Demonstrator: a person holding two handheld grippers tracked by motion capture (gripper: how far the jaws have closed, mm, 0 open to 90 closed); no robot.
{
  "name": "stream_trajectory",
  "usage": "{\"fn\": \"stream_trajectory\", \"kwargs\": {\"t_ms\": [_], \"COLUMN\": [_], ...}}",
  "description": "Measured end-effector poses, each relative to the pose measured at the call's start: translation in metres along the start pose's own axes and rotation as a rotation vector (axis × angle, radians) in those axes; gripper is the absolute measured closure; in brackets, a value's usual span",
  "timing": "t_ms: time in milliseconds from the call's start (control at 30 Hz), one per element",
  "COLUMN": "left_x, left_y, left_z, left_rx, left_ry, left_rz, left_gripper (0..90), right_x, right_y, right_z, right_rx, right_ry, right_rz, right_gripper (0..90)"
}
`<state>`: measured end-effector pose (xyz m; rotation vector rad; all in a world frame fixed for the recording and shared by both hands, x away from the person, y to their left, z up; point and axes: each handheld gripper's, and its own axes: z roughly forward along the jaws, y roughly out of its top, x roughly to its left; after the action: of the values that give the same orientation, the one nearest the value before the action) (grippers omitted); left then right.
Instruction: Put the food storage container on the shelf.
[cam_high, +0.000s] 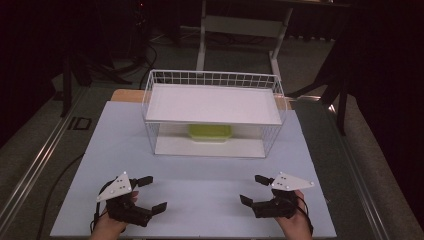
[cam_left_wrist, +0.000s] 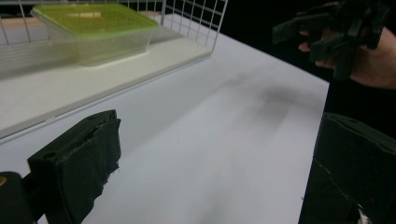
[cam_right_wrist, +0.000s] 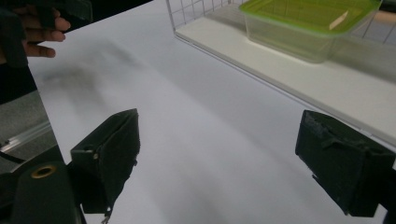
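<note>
A white wire rack (cam_high: 212, 112) with two white shelves stands at the back middle of the pale table (cam_high: 200, 200). On its lower shelf sits a clear container with a green lid (cam_high: 210, 132) (cam_left_wrist: 93, 30) (cam_right_wrist: 308, 25). My left gripper (cam_high: 151, 194) rests near the front left edge, jaws wide open, nothing between them. My right gripper (cam_high: 254, 189) rests near the front right edge, also open and empty. Both point inward toward each other. The right gripper (cam_left_wrist: 317, 35) appears far off in the left gripper view, held by a hand.
The rack's upper shelf (cam_high: 212, 102) is bare. A stretch of pale table lies between the grippers and the rack. Beyond the table are a dark floor, cables and the legs of a white stand (cam_high: 240, 30).
</note>
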<state>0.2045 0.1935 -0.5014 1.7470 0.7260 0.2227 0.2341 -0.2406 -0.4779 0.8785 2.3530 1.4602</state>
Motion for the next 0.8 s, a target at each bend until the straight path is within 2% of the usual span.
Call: {"fn": "stream_trajectory", "kwargs": {"t_ms": [67, 200, 267, 333, 467, 533, 633, 800], "left_x": [-0.001, -0.003, -0.004, -0.004, -0.005, -0.005, -0.005, -0.003], "left_y": [-0.001, -0.002, -0.003, -0.005, -0.010, -0.012, -0.013, -0.015], "left_z": [0.002, 0.005, 0.006, 0.008, 0.012, 0.013, 0.013, 0.013], "left_rx": [-0.002, 0.004, 0.009, 0.022, 0.042, 0.042, 0.037, 0.024], "left_ry": [-0.003, -0.012, -0.018, -0.019, -0.015, -0.013, -0.006, 0.004], "left_rz": [-0.001, 0.020, 0.031, 0.041, 0.073, 0.087, 0.105, 0.114], "left_gripper": [1.6, 1.6, 1.6, 1.6, 1.6, 1.6, 1.6, 1.6], "right_x": [0.000, -0.003, -0.005, -0.007, -0.015, -0.017, -0.021, -0.023], "right_y": [-0.002, -0.009, -0.011, -0.013, -0.020, -0.022, -0.024, -0.027], "right_z": [-0.001, 0.003, 0.005, 0.007, 0.012, 0.013, 0.015, 0.017], "right_rx": [0.011, 0.029, 0.030, 0.032, 0.059, 0.073, 0.063, 0.076], "right_ry": [-0.006, -0.007, 0.008, 0.006, 0.021, 0.015, 0.022, 0.038], "right_rz": [-0.029, -0.046, -0.054, -0.077, -0.055, -0.064, -0.079, -0.067], "right_gripper": [14.0, 14.1, 14.1, 14.7, 15.4, 15.4, 15.4, 15.3]}}
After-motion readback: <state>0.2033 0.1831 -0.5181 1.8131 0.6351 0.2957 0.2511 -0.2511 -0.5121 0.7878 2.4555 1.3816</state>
